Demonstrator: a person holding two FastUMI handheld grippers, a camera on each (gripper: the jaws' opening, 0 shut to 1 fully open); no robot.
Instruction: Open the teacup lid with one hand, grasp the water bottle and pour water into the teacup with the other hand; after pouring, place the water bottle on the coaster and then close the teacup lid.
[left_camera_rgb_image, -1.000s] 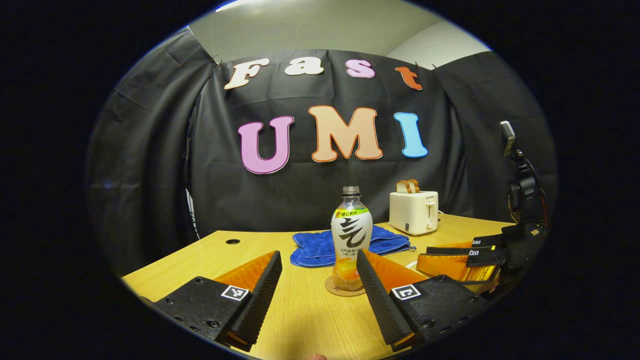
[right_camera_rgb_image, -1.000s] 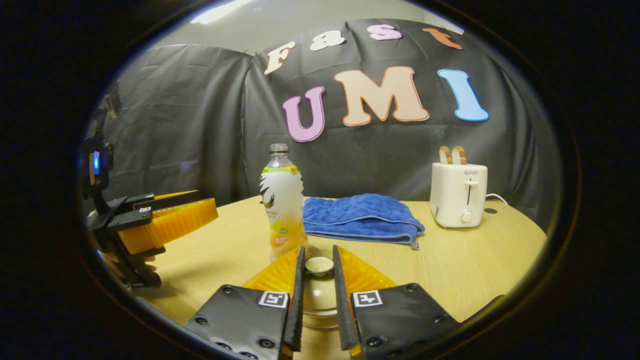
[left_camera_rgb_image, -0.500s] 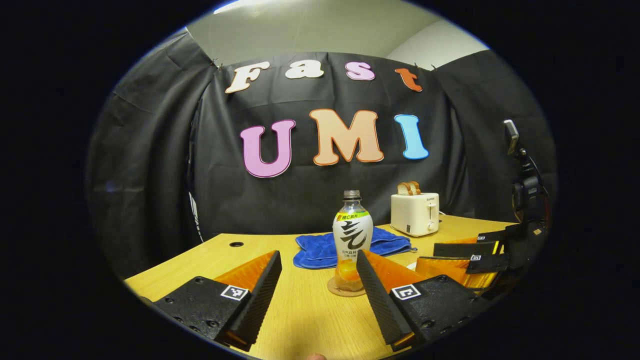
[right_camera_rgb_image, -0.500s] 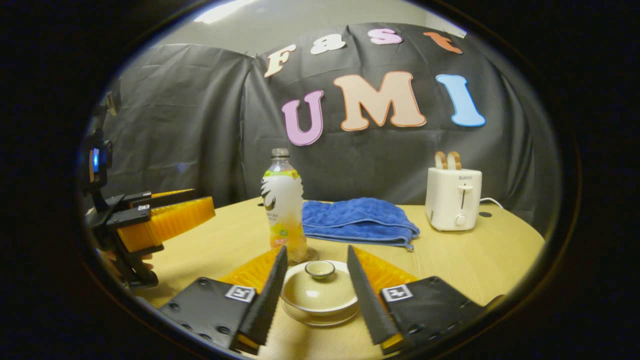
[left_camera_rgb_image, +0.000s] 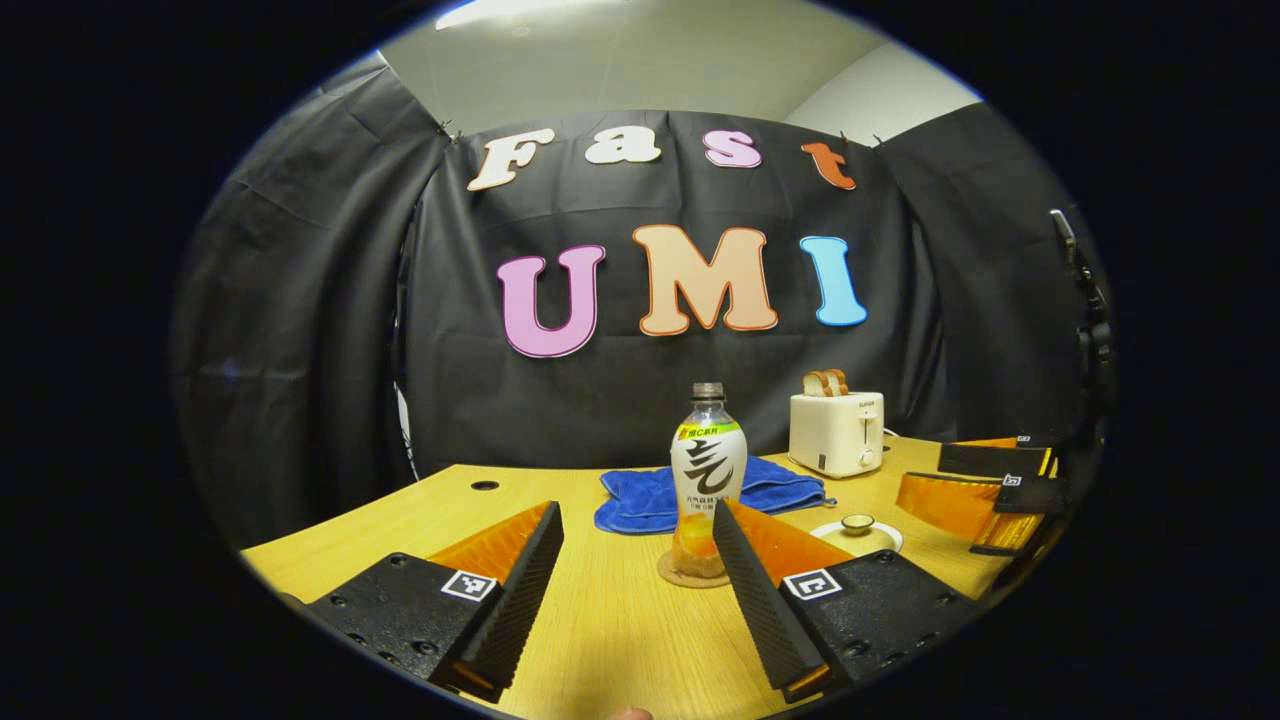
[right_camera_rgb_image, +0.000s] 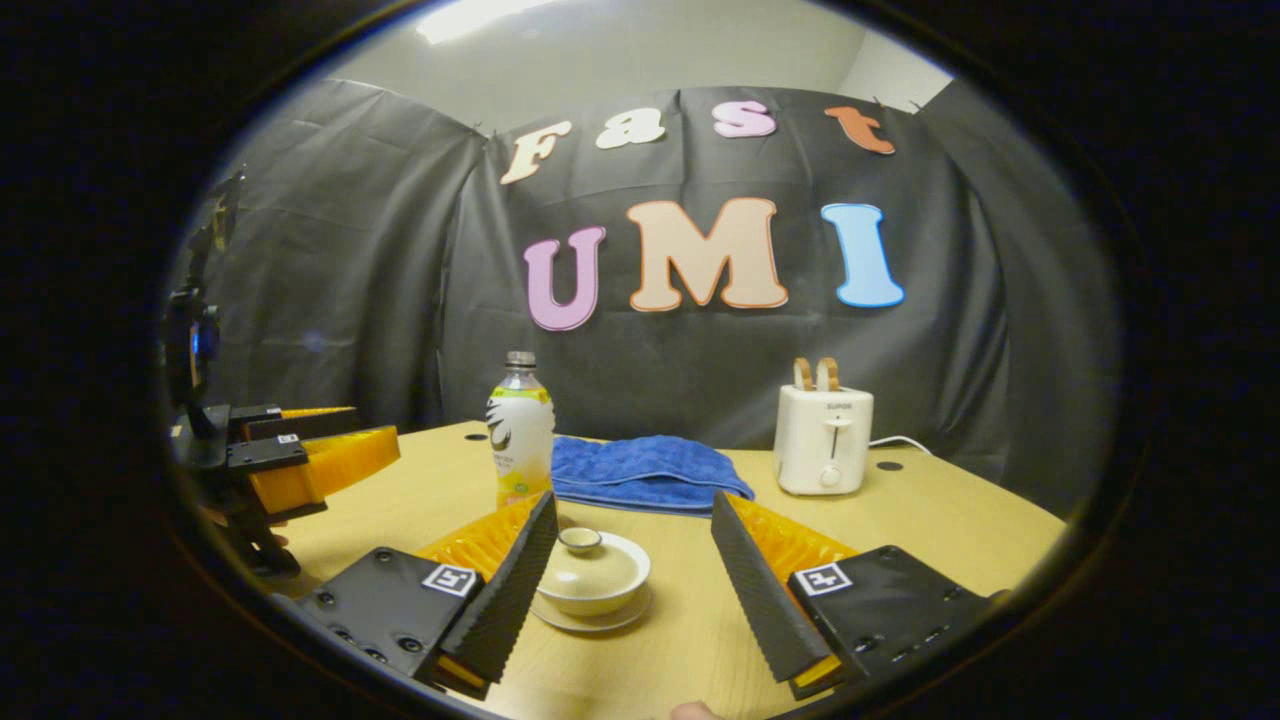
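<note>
STEP: task looks complete, so both tools should withdraw clear without nudging anything | LEFT: left gripper (left_camera_rgb_image: 638, 535) jaws apart, empty | RIGHT: right gripper (right_camera_rgb_image: 633, 528) jaws apart, empty | BOTTLE: water bottle (left_camera_rgb_image: 707, 470) upright on coaster (left_camera_rgb_image: 692, 576), orange liquid low inside | CUP: teacup (right_camera_rgb_image: 592, 578) lidded on saucer, contents hidden.

Dim booth lit from a ceiling light (left_camera_rgb_image: 500, 12) overhead; the table (right_camera_rgb_image: 940, 520) is evenly bright with soft shadows. Fisheye bending curves the edges; focus is sharp.
</note>
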